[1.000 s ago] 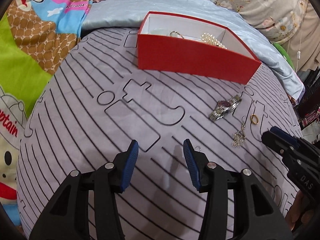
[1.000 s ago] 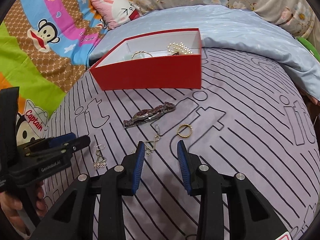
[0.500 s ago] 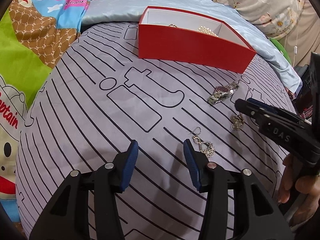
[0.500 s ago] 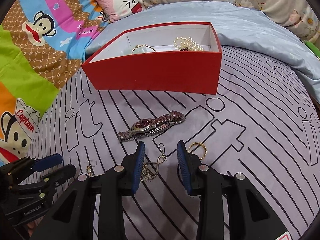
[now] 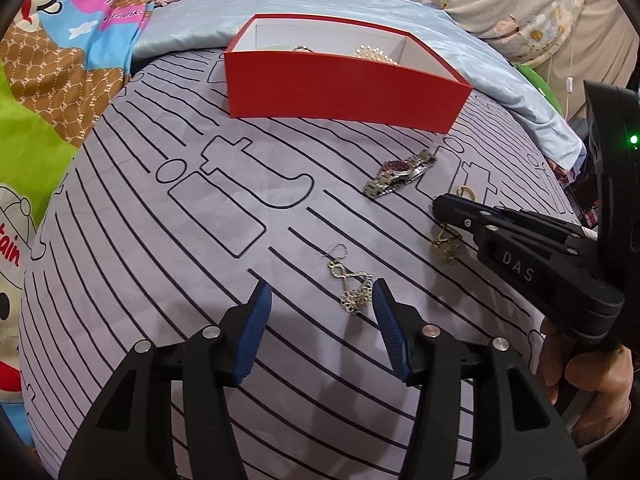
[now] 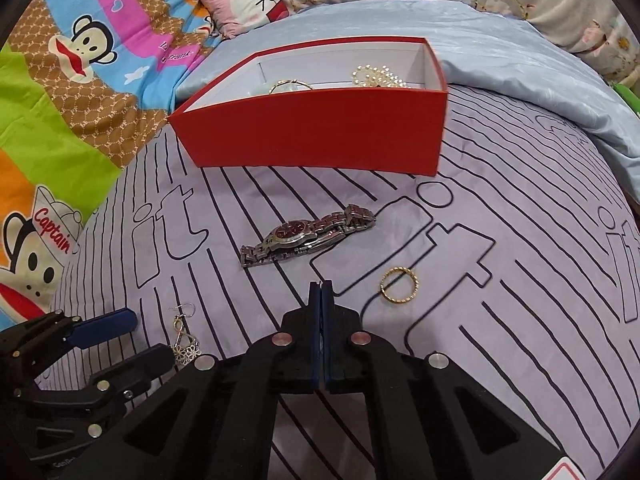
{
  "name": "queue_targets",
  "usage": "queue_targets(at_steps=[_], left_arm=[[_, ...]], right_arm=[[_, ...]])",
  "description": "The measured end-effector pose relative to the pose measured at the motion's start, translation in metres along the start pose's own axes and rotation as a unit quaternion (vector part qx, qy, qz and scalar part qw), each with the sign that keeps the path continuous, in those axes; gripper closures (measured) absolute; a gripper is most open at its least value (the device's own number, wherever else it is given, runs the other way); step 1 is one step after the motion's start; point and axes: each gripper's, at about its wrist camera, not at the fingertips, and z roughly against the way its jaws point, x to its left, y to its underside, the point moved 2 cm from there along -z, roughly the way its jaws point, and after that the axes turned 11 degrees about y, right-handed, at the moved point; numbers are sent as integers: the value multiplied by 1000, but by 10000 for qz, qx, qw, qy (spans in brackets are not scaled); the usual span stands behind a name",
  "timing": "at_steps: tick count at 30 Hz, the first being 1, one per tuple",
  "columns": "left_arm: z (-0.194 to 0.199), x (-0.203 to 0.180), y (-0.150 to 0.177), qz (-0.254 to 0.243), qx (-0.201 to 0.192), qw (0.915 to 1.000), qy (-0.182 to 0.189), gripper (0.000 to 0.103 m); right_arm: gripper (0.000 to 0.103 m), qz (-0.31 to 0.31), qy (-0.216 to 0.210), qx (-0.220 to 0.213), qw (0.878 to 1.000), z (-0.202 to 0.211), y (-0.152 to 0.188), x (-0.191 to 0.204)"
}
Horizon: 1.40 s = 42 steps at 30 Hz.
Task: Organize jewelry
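earring (image 5: 351, 286) lying centre frame, hook toward upper left, long axis steep | left gripper (image 5: 322, 322) gaping, widening, now beside it | right gripper (image 5: 440, 205) clenching second earring (image 5: 445, 245), having just closed

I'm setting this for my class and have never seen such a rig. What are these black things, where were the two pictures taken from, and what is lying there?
A person holds hand-operated tongs in each hand; a camera on each looks forward along it. One picture is from the left tongs, which have just been opening around an earring lying on the striped bedspread. The other is from the right tongs, which have just closed, apparently pinching a second earring. A watch and a ring lie loose; the red box holds pearls and a bangle.
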Motion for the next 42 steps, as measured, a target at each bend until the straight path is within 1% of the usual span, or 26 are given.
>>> queue_targets(at_steps=[6,10,13,14,16,18,21,26,42], left_arm=[[-6,-6,2,-83,35,10000,31,53],[-9,-10,4,-139,28,9999,-25,56],[-10,-12,4,-202,-5,9998,-85,63],[-10,-12,4,-223,-13,9997,-92,69],[-10,-12,4,-245,-27,9996,-115,72],[-11,-12,4,-267,-34,9996,-110,80],[-11,-10,4,-256,-41,9996,-88,88],[-10,-8,3,-221,-41,9997,-4,93],[-1,-6,-1,-141,-135,9997,161,94]], right_arm=[[103,-143,-1,-60,9999,14,5,-10],[103,-200,-3,-64,9998,23,11,-14],[103,-233,-16,-71,9997,29,16,-16],[103,-248,-22,-65,9997,30,18,-17],[103,-274,-43,-36,9996,32,22,-18],[103,-298,-55,-27,9995,33,24,-18],[103,-329,-85,-16,9994,35,26,-19],[103,-340,-114,-22,9994,37,27,-19],[103,-340,-178,-91,9992,45,25,-16]])
